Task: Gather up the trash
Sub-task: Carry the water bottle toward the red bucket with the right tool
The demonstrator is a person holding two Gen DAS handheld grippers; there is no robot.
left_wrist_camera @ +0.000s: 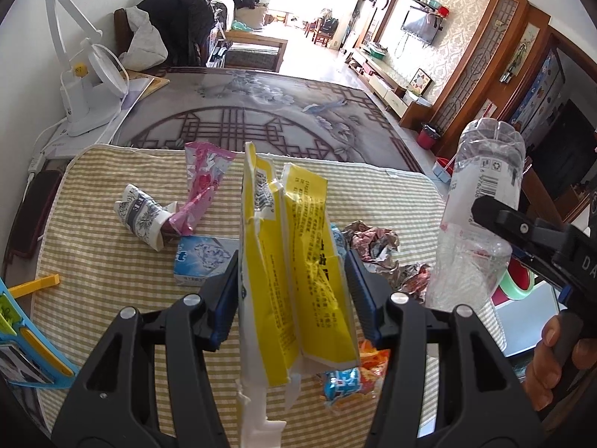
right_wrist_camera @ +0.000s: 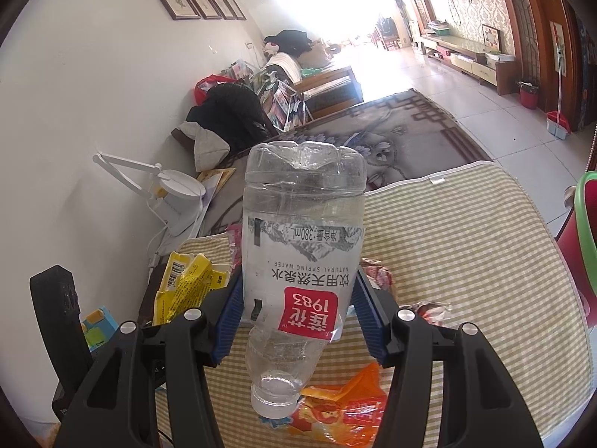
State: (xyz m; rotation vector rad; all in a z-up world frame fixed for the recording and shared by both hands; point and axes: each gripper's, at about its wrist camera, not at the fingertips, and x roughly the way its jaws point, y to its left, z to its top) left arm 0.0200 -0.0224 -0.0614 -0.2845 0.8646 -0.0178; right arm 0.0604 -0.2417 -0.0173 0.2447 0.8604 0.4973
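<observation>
My left gripper is shut on a torn yellow and white carton, held upright above the checked mat. An empty clear water bottle hangs cap down with my right gripper shut on it; the same bottle shows at the right of the left wrist view, above the mat's edge. On the mat lie a rolled paper cup, a pink wrapper, a blue gum box, crumpled foil wrappers and an orange snack bag.
A white desk lamp and fan stand at the back left. A yellow clip and a blue toy lie at the left edge. A patterned rug lies beyond the mat. A hand grips the right handle.
</observation>
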